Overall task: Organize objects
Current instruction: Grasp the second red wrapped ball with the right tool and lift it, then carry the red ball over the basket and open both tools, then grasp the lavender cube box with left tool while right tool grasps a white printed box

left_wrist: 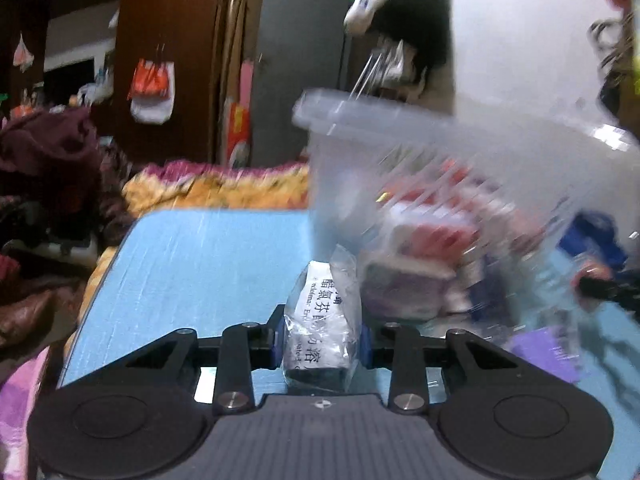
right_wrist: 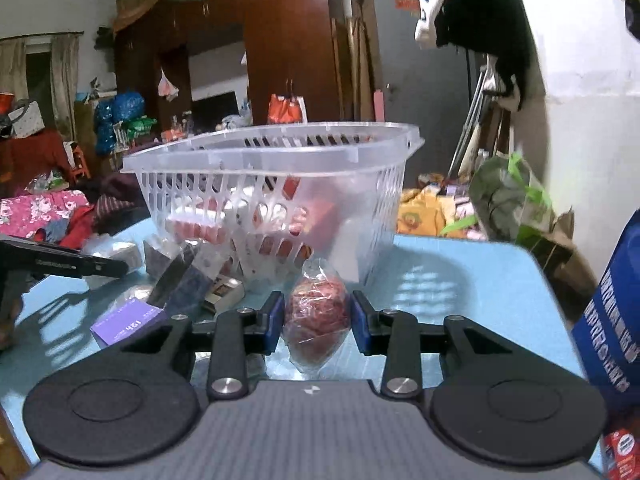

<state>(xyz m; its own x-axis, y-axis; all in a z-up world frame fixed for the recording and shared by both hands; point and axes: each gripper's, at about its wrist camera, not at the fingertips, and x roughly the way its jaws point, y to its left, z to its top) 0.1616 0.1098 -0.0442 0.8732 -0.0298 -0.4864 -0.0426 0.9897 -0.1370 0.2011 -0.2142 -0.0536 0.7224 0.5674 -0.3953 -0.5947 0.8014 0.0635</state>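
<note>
- Our left gripper (left_wrist: 322, 338) is clamped on a bagged medicine box (left_wrist: 320, 320).
- Our right gripper (right_wrist: 317, 322) grasps a bagged red bundle (right_wrist: 316, 316) before the clear basket (right_wrist: 272, 168).

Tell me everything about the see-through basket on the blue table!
The basket looks like clear, thin plastic, with a wide flat rim and walls cut into rows of slots. It stands upright on the blue table. Red and white packets show through its walls. Small boxes lie against its left foot. Neither gripper touches it; it appears blurred in the left wrist view.
</note>
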